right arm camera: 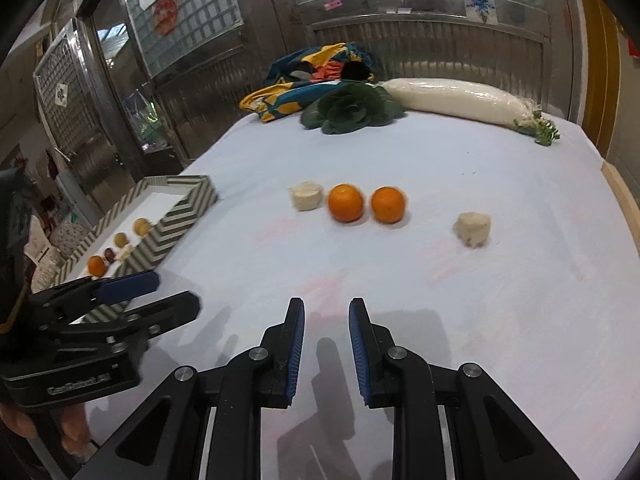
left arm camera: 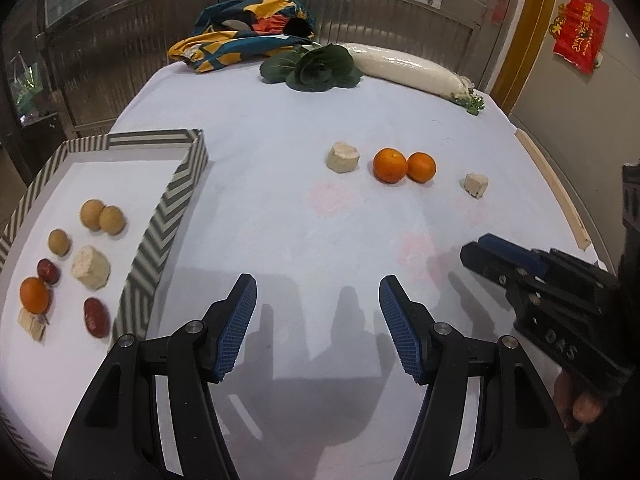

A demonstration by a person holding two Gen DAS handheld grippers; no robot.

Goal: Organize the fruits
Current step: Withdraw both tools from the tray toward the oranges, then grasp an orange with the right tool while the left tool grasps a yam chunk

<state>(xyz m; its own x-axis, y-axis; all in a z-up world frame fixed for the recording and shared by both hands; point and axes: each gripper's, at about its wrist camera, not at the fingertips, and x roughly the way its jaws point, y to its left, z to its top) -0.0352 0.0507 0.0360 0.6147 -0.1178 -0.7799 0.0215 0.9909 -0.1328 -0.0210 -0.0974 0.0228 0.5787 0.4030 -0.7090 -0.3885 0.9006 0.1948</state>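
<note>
Two oranges (left arm camera: 404, 165) (right arm camera: 366, 203) lie side by side mid-table. A pale cut chunk (left arm camera: 343, 157) (right arm camera: 306, 195) lies left of them and a smaller one (left arm camera: 476, 185) (right arm camera: 473, 228) to their right. A striped tray (left arm camera: 158, 240) (right arm camera: 176, 220) at the left holds an orange (left arm camera: 35, 294), brown round fruits (left arm camera: 102, 216), red dates (left arm camera: 96, 317) and a pale chunk (left arm camera: 90, 267). My left gripper (left arm camera: 318, 290) is open and empty above bare cloth beside the tray. My right gripper (right arm camera: 326, 308) is open with a narrow gap, empty, short of the oranges.
A white radish (left arm camera: 404, 65) (right arm camera: 456, 100), dark leafy greens (left arm camera: 316, 67) (right arm camera: 352, 110) and a colourful cloth (left arm camera: 240, 36) (right arm camera: 304, 76) lie at the table's far edge. A wooden strip (left arm camera: 552, 188) runs along the right edge. Metal doors stand behind.
</note>
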